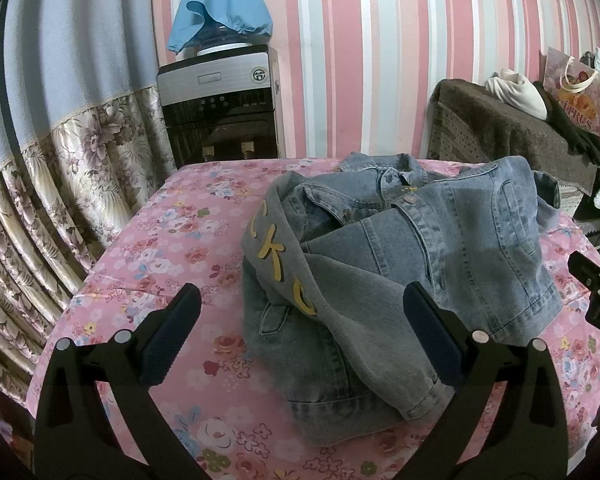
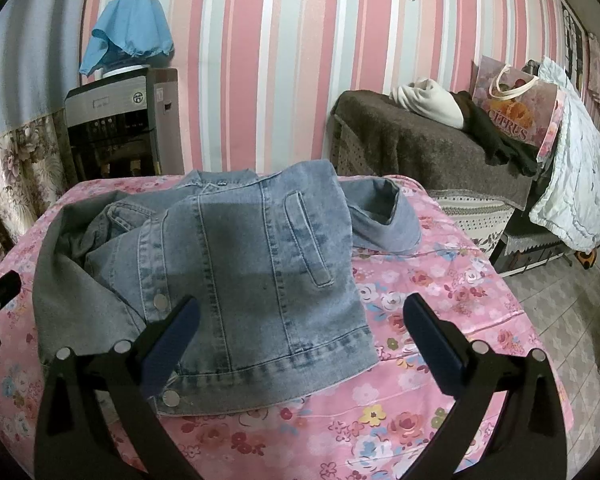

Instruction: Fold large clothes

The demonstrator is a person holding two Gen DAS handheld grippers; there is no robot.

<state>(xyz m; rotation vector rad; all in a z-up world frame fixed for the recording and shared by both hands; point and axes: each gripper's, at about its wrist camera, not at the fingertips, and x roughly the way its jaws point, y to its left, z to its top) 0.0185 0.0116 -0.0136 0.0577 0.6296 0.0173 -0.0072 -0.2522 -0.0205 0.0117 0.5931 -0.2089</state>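
A light blue denim jacket (image 1: 400, 248) lies crumpled on the table with the pink floral cloth (image 1: 172, 232). Yellow letters run down a grey fold on its left side. My left gripper (image 1: 300, 320) hovers open just above the jacket's near hem, nothing between its fingers. In the right wrist view the jacket's (image 2: 240, 264) front panel with a slit pocket and metal snaps faces me. My right gripper (image 2: 300, 324) is open above the panel's lower hem, holding nothing. A sleeve cuff (image 2: 384, 216) lies at the far right.
A water dispenser (image 1: 220, 104) with a blue cloth over its bottle stands behind the table. A brown-covered sofa (image 2: 420, 148) with clothes and a gift bag (image 2: 516, 104) sits at the right. Flowered curtains (image 1: 60, 184) hang at the left. Tiled floor (image 2: 560, 312) lies beyond the table's right edge.
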